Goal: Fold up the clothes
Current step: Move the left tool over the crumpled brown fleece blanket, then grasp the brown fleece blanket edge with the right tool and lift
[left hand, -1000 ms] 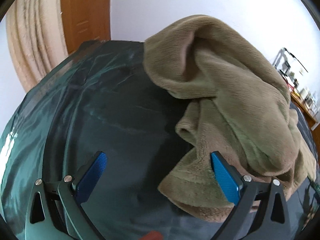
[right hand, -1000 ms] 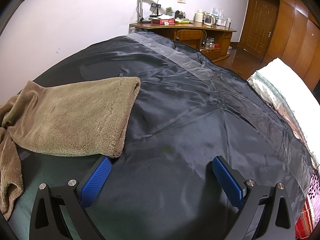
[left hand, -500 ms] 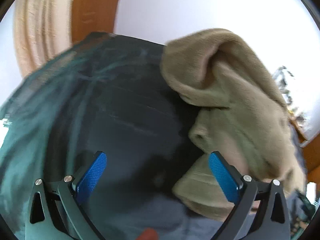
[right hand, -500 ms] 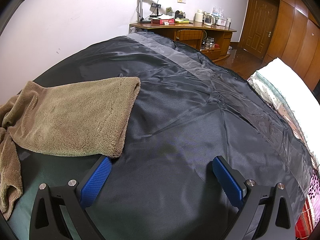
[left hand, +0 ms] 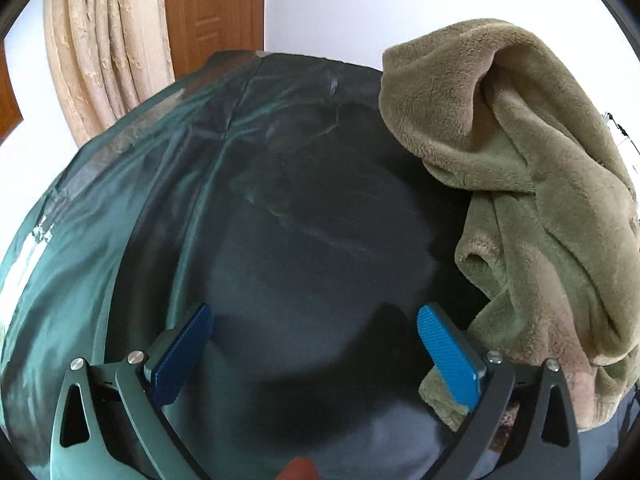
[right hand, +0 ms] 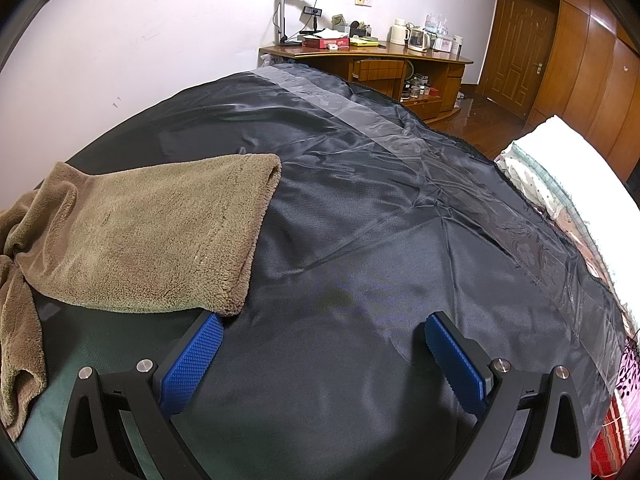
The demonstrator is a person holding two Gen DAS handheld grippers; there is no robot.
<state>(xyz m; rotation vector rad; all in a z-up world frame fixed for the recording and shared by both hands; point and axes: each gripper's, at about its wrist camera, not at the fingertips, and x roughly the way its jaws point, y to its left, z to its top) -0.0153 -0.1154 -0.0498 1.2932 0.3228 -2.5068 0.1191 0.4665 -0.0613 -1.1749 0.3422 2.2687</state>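
An olive-brown fleece garment lies bunched on the dark sheet-covered bed, on the right of the left wrist view. My left gripper is open and empty, low over the sheet; its right finger sits against the garment's lower edge. In the right wrist view a flat part of the garment lies at the left. My right gripper is open and empty; its left finger is just under the garment's near corner.
A clear tape strip runs across the sheet. A wooden desk with clutter stands past the bed's far end, with a door beside it. Bedding lies at the right. A curtain hangs beyond the bed's edge.
The left gripper has swung left, so the garment now sits further right in its view and its right finger is off the cloth. The right gripper has not moved.
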